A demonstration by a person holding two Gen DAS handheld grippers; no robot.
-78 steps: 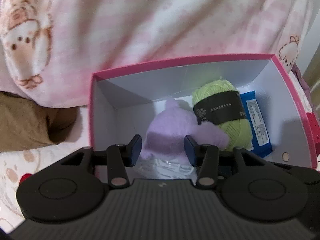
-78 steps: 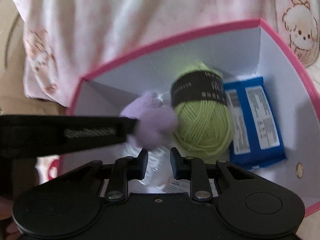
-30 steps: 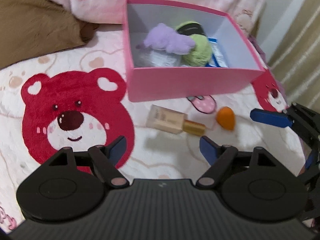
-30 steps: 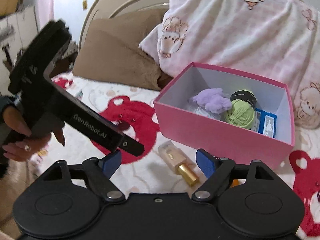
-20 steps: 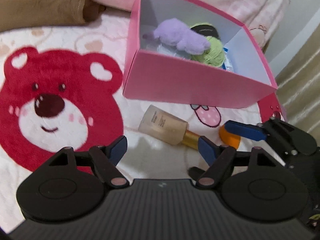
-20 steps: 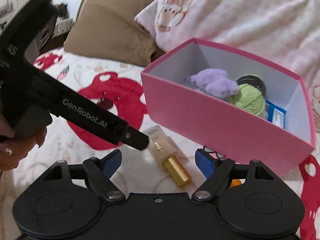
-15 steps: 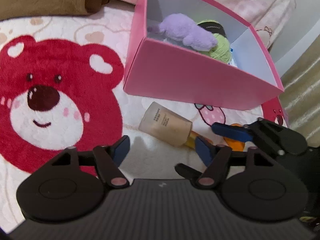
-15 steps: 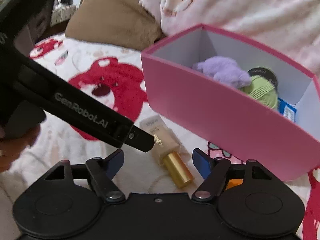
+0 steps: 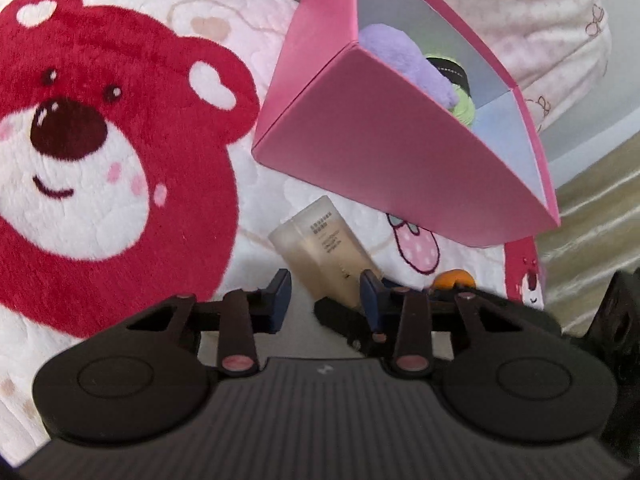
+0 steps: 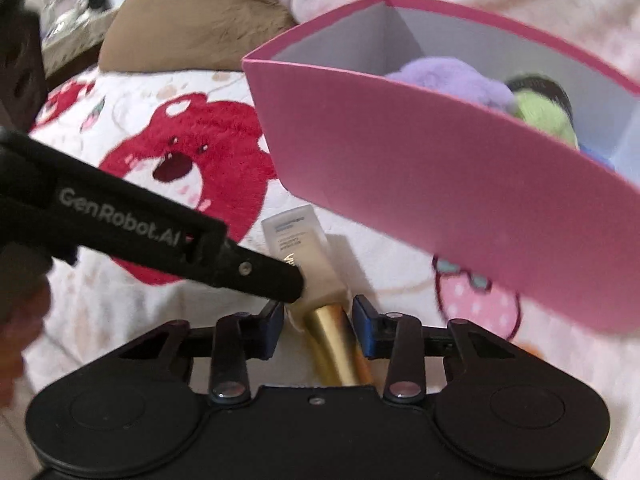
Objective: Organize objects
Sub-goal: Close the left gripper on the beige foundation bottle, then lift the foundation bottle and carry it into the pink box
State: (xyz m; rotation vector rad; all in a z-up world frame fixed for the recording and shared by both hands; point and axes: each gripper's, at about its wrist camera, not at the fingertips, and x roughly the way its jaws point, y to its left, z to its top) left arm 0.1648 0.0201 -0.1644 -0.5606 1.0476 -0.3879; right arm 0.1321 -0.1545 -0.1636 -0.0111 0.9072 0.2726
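A cream cosmetic bottle [image 9: 320, 248] with a gold cap [image 10: 336, 344] lies on the bear blanket in front of the pink box [image 9: 384, 152]. My left gripper [image 9: 324, 294] is open, its fingers on either side of the bottle's lower end. My right gripper [image 10: 318, 322] is open and straddles the gold cap. The left gripper's finger [image 10: 256, 270] shows in the right wrist view, touching the bottle. The box [image 10: 460, 184] holds a purple plush [image 9: 404, 60] and green yarn [image 9: 460, 100]. An orange sponge [image 9: 454, 280] lies to the right.
The blanket has a big red bear print [image 9: 100, 152]. A brown cushion [image 10: 192, 24] and a pink bear-print quilt [image 9: 520, 12] lie behind the box. A beige curtain [image 9: 592, 208] hangs at the right.
Both grippers have come down and forward onto the bottle. Their fingers have narrowed around it, left on the body, right on the gold cap.
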